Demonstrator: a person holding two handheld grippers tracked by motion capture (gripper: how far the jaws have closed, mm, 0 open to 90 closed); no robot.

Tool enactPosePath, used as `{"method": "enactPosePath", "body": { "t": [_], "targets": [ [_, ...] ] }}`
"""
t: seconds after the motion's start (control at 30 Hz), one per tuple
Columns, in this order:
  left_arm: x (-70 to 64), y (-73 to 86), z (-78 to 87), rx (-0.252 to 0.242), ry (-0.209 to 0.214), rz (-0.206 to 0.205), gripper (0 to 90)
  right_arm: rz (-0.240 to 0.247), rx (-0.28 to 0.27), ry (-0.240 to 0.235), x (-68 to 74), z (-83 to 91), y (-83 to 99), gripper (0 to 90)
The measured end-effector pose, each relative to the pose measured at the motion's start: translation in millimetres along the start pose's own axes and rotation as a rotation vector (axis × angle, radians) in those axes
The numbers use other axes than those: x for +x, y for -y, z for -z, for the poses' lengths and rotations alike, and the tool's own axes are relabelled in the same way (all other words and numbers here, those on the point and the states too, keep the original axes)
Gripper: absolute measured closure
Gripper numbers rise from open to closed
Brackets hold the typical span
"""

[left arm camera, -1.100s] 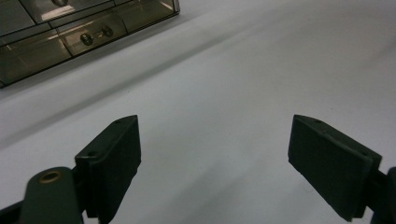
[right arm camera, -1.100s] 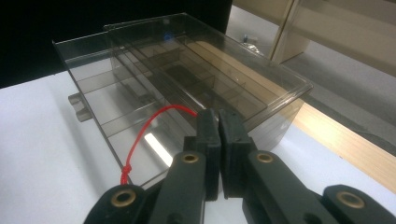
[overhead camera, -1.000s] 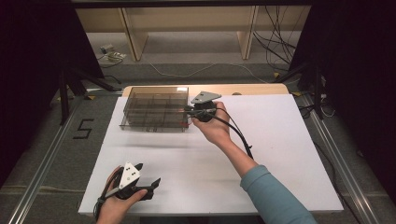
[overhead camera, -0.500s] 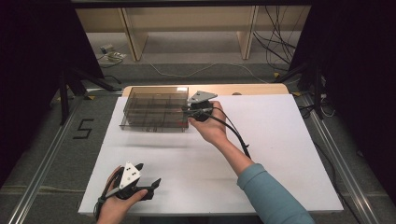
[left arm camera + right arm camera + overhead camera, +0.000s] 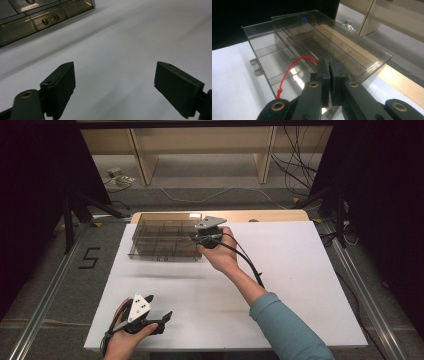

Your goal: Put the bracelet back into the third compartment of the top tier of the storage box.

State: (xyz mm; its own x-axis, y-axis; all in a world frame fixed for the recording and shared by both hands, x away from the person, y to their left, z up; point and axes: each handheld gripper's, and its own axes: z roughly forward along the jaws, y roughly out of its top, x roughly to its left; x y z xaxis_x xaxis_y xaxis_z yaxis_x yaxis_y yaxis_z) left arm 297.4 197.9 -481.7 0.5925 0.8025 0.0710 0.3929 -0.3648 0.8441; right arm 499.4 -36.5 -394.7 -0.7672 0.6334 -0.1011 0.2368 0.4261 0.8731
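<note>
Jaws spread wide, the left hand-held gripper [image 5: 162, 320] is resting low on the white worktop [image 5: 300, 285] near its front edge, gripping nothing. Farther back, the clear compartment box [image 5: 165, 240] is sitting at the far edge of the worktop. At its right end, the right hand-held gripper [image 5: 329, 68] is pinching a red cord [image 5: 289, 73], jaws pressed together.

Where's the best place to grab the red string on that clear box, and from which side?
Grip the red string along its free arc above the clear compartment box, probably from the box's right end, where the right gripper already pinches it; the knotted end lies against the wall.
</note>
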Motion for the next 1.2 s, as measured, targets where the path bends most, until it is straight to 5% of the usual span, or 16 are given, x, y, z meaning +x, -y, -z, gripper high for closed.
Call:
{"method": "enactPosePath", "body": {
  "t": [1.2],
  "targets": [
    [-1.0,-0.7,-0.3,0.002,0.006,-0.004,16.9,0.033,0.002,0.013,8.2,-19.3,0.9,87.7]
  ]
}}
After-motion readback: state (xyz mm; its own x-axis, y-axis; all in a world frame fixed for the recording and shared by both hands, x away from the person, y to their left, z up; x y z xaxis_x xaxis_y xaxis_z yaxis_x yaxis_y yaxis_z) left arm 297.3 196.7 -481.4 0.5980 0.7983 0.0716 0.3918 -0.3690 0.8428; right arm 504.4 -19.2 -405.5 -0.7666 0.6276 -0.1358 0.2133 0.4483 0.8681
